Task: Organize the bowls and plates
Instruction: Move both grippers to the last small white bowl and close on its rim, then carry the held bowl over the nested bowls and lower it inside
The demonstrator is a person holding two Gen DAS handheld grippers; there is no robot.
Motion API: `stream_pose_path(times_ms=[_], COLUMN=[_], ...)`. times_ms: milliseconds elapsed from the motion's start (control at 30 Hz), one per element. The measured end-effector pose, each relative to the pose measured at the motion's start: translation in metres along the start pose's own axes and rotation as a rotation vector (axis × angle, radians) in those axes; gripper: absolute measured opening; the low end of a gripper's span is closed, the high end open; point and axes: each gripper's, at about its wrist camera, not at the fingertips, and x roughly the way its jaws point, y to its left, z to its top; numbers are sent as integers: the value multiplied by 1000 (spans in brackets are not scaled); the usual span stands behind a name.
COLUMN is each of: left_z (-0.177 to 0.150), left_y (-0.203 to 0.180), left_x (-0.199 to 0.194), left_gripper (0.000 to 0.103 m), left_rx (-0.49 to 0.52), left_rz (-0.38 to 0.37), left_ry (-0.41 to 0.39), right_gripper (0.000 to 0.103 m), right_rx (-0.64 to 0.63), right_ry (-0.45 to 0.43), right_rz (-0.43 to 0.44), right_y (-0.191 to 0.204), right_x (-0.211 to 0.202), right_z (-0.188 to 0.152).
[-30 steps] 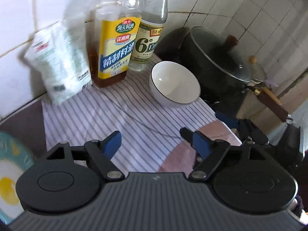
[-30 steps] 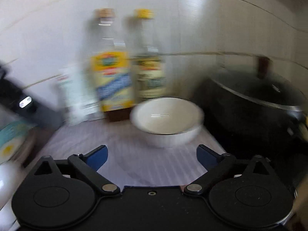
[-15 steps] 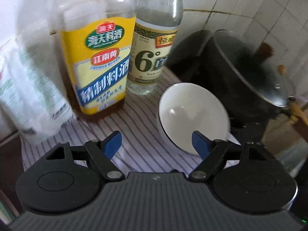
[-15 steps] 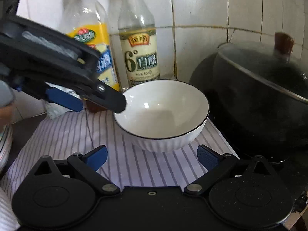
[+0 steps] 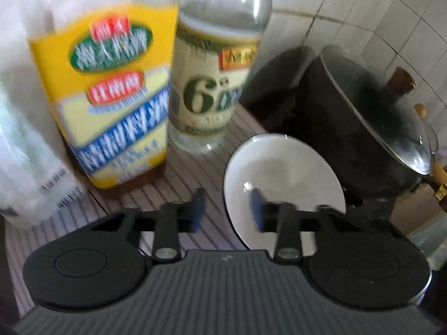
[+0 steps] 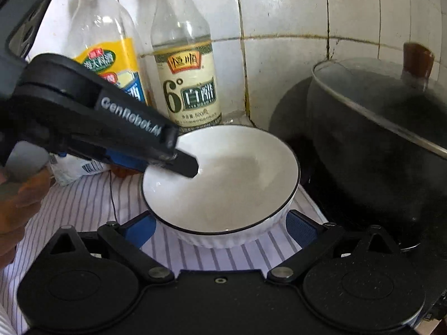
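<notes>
A black pot [image 6: 385, 150] with a domed glass lid and brown knob bulks to the right of the right gripper's jaws, its far side cut off by the frame. Under everything lies a striped cloth [image 6: 83, 203], thin purple lines on white. The white bowl [image 6: 223, 184], round, glossy, dark-rimmed and ribbed outside, sits on the cloth just ahead of the right gripper [image 6: 220, 227], whose blue-padded jaws stand wide apart on either side of its near wall without touching. The left gripper [image 5: 227, 209] has just been closing, and its jaws straddle the bowl's near-left rim, one pad inside, one outside; blur hides whether they press yet. Beyond the jaws stand a clear vinegar bottle [image 6: 185, 64] and a yellow-labelled bottle [image 6: 106, 50], half hidden by the left gripper.
</notes>
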Motion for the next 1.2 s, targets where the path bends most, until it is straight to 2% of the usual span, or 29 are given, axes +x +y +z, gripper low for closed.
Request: stream_pose_path(times_ms=[33, 100, 167, 267, 367, 533, 833, 1200], left_z=[-1, -4, -8, -13, -17, -18, -38, -61], left_y=[-2, -9, -16, -21, -25, -16, -13, -13], left_x=[1, 0, -1, -3, -12, -36, -100, -196], left_gripper=[18, 14, 13, 12, 12, 11, 11, 12], left_rx=[8, 57, 97, 106, 108, 80, 57, 114], left_rz=[-5, 34, 62, 106, 113, 64, 44, -2], left_ry=[5, -9, -16, -11, 5, 15, -3, -62], right_gripper=[98, 98, 98, 95, 95, 95, 95, 95], right_rx=[13, 37, 54, 77, 94, 115, 63, -3], right_ry=[5, -2, -9, -14, -16, -47, -134, -213], right_rz=[13, 37, 46, 62, 45, 76, 91, 96], right_y=[-3, -6, -8, -8, -1, 3, 28, 67], right_x=[3, 4, 5, 5, 0, -13, -63, -141], right_z=[1, 2, 1, -3, -7, -16, -27, -35])
